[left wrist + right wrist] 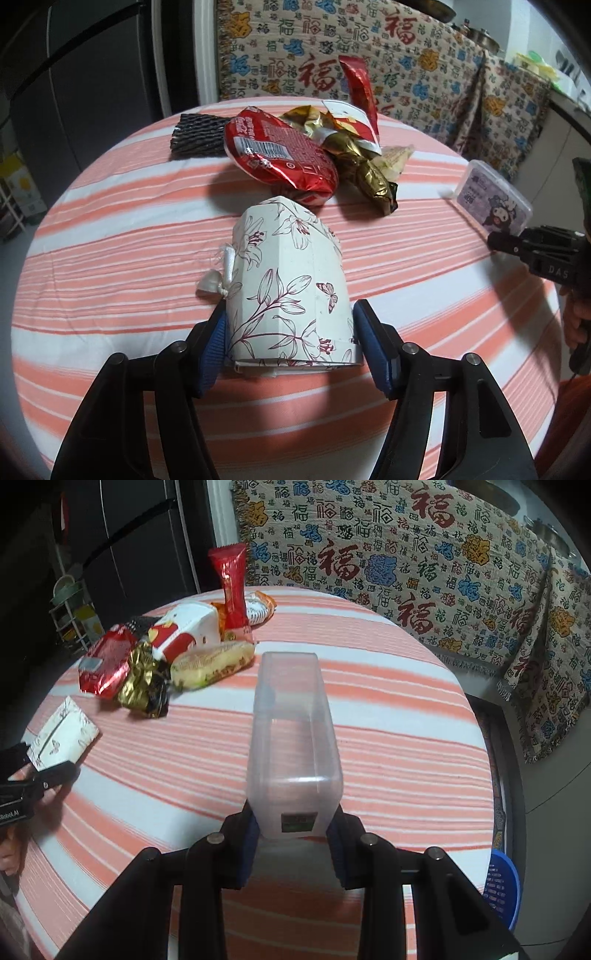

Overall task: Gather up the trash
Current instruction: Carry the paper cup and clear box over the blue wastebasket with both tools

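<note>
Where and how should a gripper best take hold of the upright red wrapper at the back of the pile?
Grip the red wrapper around its upper half, which stands clear above the pile, pads on its flat faces. Come from above: the white carton and other packets crowd its base.

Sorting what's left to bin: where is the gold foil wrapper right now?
The gold foil wrapper lies on the striped table in the pile, just right of the red packet, beyond the flowered box in the left claw.
</note>
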